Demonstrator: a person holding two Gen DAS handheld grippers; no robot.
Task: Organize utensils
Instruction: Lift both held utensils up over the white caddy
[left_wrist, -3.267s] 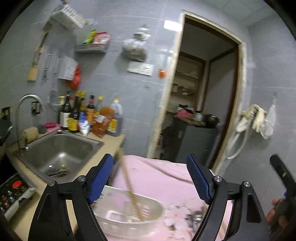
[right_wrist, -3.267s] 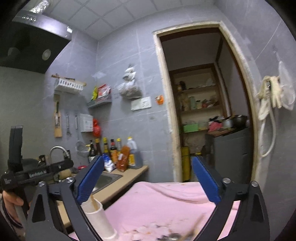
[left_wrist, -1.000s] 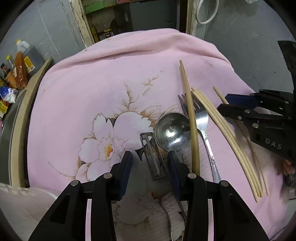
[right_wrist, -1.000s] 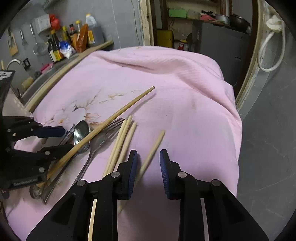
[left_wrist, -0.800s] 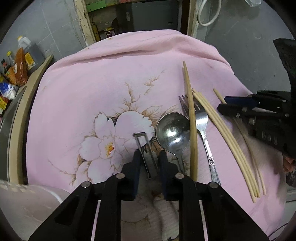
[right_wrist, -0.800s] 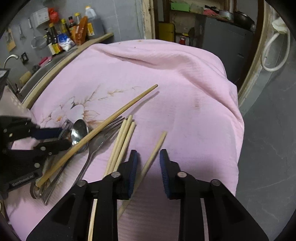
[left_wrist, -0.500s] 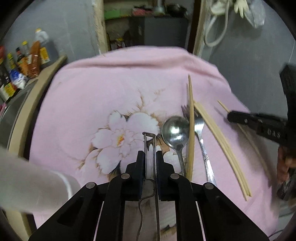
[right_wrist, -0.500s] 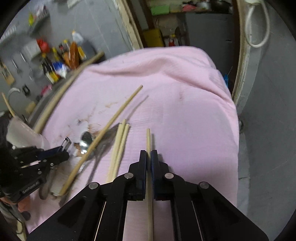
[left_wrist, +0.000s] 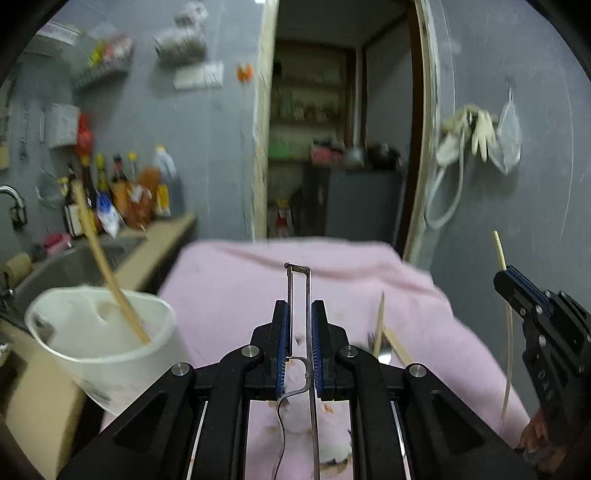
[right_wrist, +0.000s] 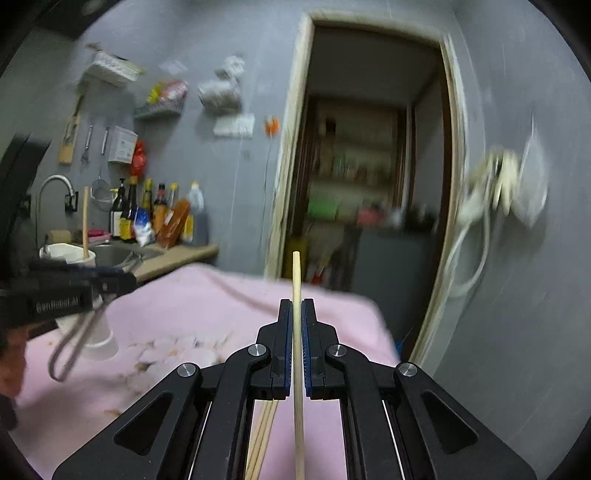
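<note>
The pink cloth (left_wrist: 236, 291) with a flower print is seen spread over the table, beside a counter with a sink (left_wrist: 70, 266). One white cup (left_wrist: 107, 347) is seen at the cloth's left edge, and one wooden chopstick (left_wrist: 107, 280) is stood in it, leaning. The left gripper (left_wrist: 298, 332) is held above the cloth, pointed slightly downward; its jaws are drawn narrow and clamped on one metal peeler (left_wrist: 299, 295), whose blade frame is projected forward past the fingertips while its wire handle is trailed back between the arms. The right gripper (right_wrist: 294, 332) is held nearly level over the cloth's right half; its jaws are closed on one held chopstick (right_wrist: 296, 280), the tip being pointed forward and upward. In the left wrist view this gripper is seen at the right edge with the stick crossing it. Three loose chopsticks (right_wrist: 264, 439) are counted on the cloth below the right gripper. One fork (left_wrist: 382, 345) is partly seen on the cloth; the picture is blurred there.
</note>
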